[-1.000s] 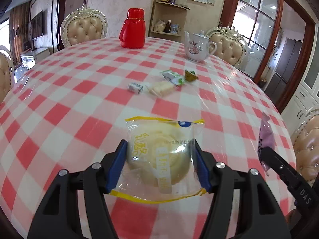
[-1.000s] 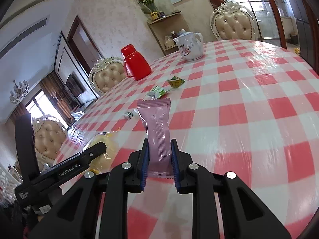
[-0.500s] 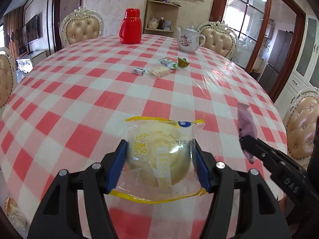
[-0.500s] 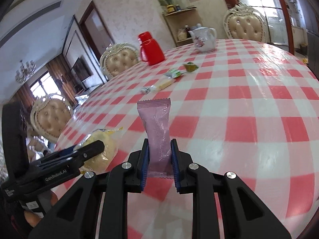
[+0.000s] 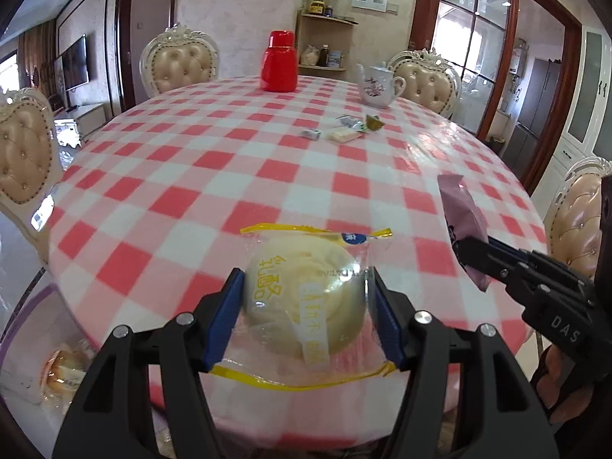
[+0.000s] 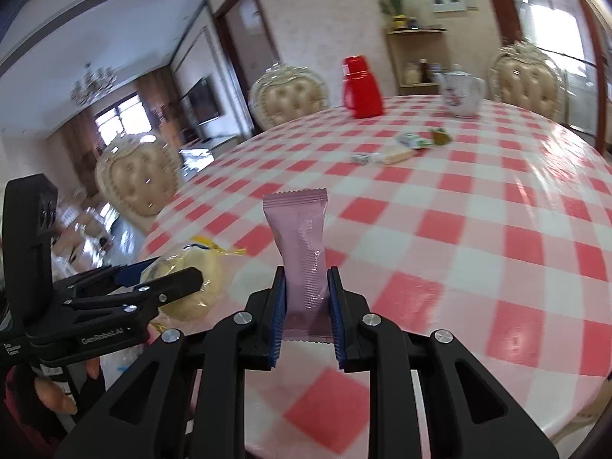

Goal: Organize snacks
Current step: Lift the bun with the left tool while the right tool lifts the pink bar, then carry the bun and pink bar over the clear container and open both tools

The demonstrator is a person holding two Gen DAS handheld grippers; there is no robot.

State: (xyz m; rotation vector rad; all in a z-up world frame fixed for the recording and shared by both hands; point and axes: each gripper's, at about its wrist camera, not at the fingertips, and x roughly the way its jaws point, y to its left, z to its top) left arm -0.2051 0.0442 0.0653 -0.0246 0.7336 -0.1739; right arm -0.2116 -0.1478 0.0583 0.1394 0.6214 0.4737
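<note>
Two grips — left gripper point(image 5: 306, 313) clamps the bun packet point(image 5: 306, 298), right gripper point(image 6: 308, 310) pinches the pink bar point(image 6: 302, 252).

Six wrapped snacks point(image 5: 347, 135), two hand-held grippers point(image 5: 306, 311), three chairs point(image 5: 179, 63).

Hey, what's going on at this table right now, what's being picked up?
A person is sorting snacks with a hand-held tool in each hand. The left tool is clamped on a round yellow pastry in a clear wrapper, and the right tool is clamped on a pink snack packet. Both are held near the close edge of the checkered table. Four small wrapped snacks lie across the table, short of a red flask and a white teapot.
</note>
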